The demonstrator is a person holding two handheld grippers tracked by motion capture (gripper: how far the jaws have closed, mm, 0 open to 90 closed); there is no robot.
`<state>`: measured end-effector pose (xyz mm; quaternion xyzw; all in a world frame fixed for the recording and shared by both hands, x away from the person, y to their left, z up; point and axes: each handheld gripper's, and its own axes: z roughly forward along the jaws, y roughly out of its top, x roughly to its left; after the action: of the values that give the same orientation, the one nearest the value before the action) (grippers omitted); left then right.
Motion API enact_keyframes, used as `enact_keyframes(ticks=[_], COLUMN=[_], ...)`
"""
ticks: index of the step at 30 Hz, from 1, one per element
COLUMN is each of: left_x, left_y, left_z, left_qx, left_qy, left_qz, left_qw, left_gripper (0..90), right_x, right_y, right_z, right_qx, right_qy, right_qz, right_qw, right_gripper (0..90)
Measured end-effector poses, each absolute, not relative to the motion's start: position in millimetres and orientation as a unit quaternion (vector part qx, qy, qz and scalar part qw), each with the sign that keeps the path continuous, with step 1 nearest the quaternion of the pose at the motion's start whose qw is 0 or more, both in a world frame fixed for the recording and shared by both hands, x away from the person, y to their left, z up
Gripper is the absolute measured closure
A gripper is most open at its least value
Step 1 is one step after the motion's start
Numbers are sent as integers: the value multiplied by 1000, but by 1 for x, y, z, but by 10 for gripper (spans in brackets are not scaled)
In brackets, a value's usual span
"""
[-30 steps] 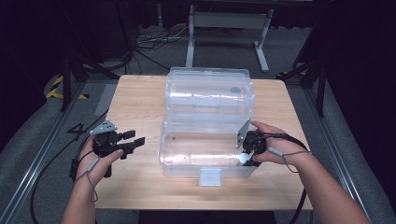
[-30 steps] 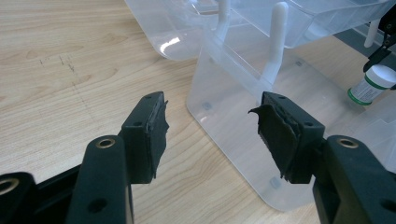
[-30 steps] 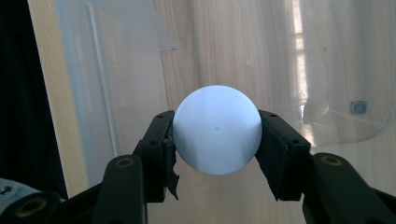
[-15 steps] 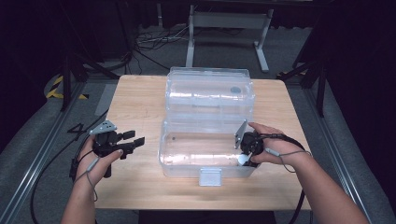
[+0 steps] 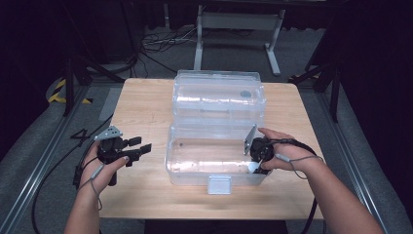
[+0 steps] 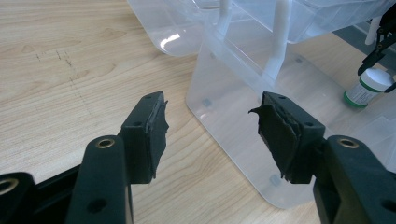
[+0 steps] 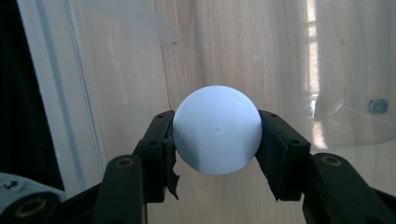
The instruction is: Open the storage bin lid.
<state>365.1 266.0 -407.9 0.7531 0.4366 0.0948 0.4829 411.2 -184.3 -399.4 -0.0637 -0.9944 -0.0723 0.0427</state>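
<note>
A clear plastic box (image 5: pixel 195 168) stands open on the wooden table (image 5: pixel 146 107), its lid (image 5: pixel 219 95) folded back behind it. Inside its right end my right gripper (image 5: pixel 257 165) points down, shut on a small white-capped bottle (image 7: pixel 217 135); both pads press the round cap. Through the box wall, the left gripper view shows that bottle (image 6: pixel 366 88) with a green band, standing on the box floor. My left gripper (image 5: pixel 143 145) hovers left of the box, jaws open and empty (image 6: pixel 210 121), aimed at the box's near corner (image 6: pixel 243 154).
A white latch (image 5: pixel 218 184) sticks out from the box's front wall. Bare tabletop lies left of the box. Cables (image 5: pixel 160 46) and a metal frame (image 5: pixel 238 29) lie on the floor beyond the table's far edge.
</note>
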Motion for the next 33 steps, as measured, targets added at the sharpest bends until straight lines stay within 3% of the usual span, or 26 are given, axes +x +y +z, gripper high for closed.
enact_keyframes(ticks=[33], left_x=[365], left_y=[266], left_z=[-409], left_qx=[753], left_qy=[438], left_qz=[91], left_qw=[482], left_gripper=[427], right_x=[413], right_y=[-179], right_z=[-401], right_qx=[-61], right_qy=[-996], right_qz=[-43], right_qw=[49], right_gripper=[495])
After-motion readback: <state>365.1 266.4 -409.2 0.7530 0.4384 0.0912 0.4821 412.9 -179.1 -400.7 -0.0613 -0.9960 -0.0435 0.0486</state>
